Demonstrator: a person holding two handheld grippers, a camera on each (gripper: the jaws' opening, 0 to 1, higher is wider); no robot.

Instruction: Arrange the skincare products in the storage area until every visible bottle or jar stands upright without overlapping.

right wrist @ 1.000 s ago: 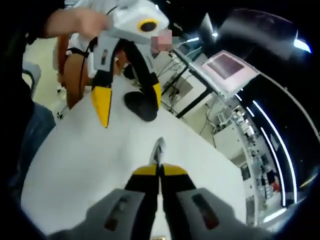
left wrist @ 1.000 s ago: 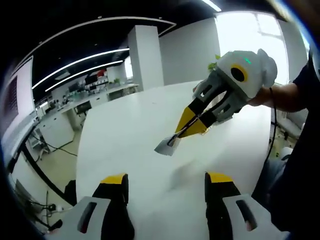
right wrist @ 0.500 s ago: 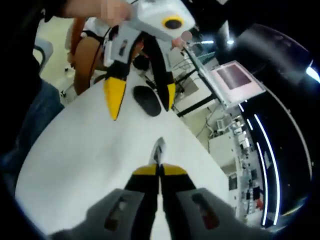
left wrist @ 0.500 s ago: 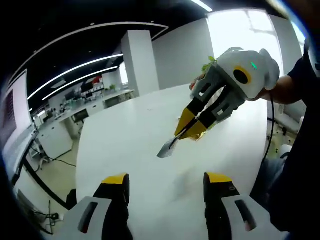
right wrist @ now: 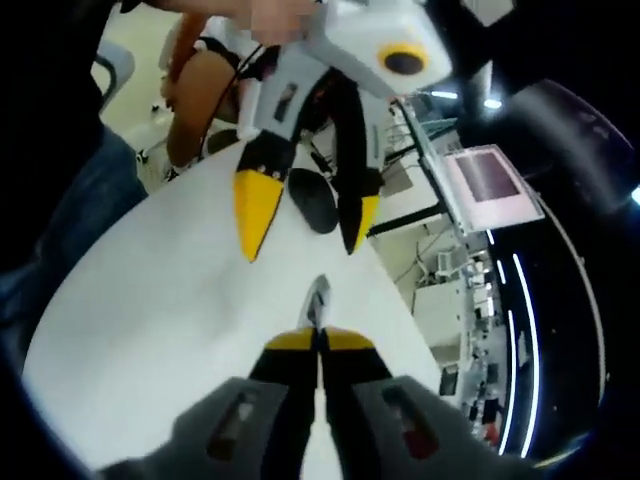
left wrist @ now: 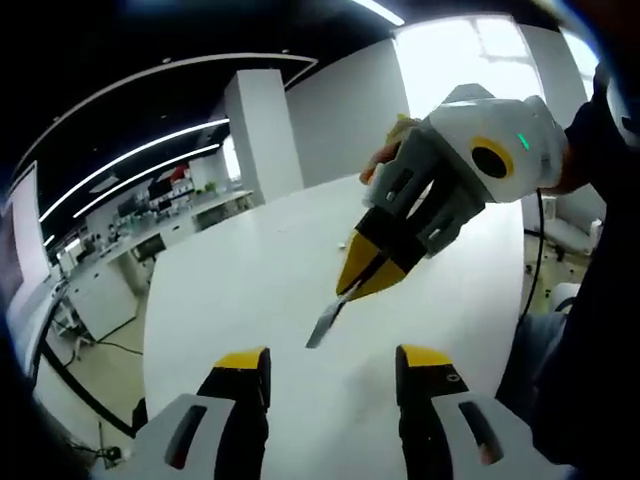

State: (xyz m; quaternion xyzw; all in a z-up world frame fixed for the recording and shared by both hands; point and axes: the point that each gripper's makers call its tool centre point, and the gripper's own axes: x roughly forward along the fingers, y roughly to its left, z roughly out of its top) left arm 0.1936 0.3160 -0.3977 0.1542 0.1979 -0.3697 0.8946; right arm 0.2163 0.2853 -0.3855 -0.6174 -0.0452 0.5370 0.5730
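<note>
Honestly, nothing looks arranged yet: right gripper (left wrist: 368,276) is clamped shut on a thin silvery sachet (right wrist: 318,300) sticking out at 12 o'clock above the white table (left wrist: 240,290), left gripper (right wrist: 300,225) wide open, empty.

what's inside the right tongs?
The right tongs are shut on a thin silvery flat packet, its tip poking out above the white table. The part between the jaws is covered.
</note>
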